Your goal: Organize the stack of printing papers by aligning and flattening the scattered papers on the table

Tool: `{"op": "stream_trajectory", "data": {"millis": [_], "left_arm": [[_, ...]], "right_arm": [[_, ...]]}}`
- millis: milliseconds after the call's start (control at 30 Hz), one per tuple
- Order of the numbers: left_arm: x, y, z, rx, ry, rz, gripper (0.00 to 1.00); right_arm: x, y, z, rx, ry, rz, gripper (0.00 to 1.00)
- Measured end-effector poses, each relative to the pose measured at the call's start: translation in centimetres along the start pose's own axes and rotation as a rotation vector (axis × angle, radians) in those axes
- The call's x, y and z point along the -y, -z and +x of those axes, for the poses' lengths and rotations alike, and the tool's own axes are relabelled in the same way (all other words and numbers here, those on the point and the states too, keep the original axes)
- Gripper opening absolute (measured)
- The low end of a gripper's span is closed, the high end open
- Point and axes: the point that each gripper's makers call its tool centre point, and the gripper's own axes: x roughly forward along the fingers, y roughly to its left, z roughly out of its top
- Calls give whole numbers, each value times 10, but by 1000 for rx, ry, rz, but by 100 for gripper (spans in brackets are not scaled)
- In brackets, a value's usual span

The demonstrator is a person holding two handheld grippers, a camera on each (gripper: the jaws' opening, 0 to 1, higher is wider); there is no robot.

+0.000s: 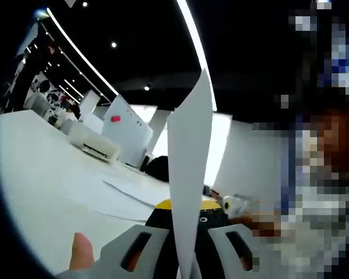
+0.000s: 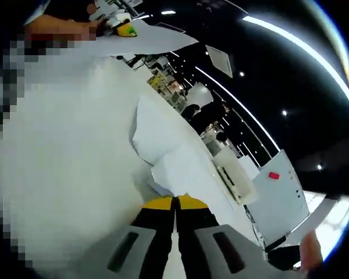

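My left gripper is shut on a white sheet of paper that stands up edge-on between its yellow-tipped jaws. Another sheet lies flat on the white table. In the right gripper view my right gripper has its jaws pressed together, with no sheet seen between them. Beyond it, two loose sheets lie overlapping and askew on the table. At the upper left, the left gripper holds its sheet lifted off the table.
A white printer-like box and a white panel with a red tag stand at the table's far side; the panel also shows on the right. A thumb rests by the left jaw. A person in black stands far off.
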Motion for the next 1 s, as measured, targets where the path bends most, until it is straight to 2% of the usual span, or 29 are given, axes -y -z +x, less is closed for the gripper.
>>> {"op": "stream_trajectory", "data": {"millis": [233,367,533,600,700,733,800,867,1000], "left_arm": [[-3,-1,-1,0,-6,-5,6],[-2,-1,0,0,-7,-10,6],[-5,-3,-1,8,-13,-16,6],[-6,-3,-1,10,-15,-19,6],[-9,-4,-2,17,-31,-31,6],[-10,-5,-2,20,-37,-34,6],[-15,-9,-3,45,-67,-40,6],[-19,-12,-5,62,-80,-61,6],[-25,-17,-8,92,-101,-90,6]], "right_arm": [[17,-8,-4,43,41,137,0],[34,-20,-11,96,71,228,0],[58,-32,-17,134,113,285,0],[72,-41,-21,178,131,357,0],[95,-53,-28,263,138,555,0],[103,-55,-30,278,142,581,0],[119,-58,-35,288,183,583,0],[126,-62,-37,289,189,571,0],[141,-71,-38,306,193,600,0]]}}
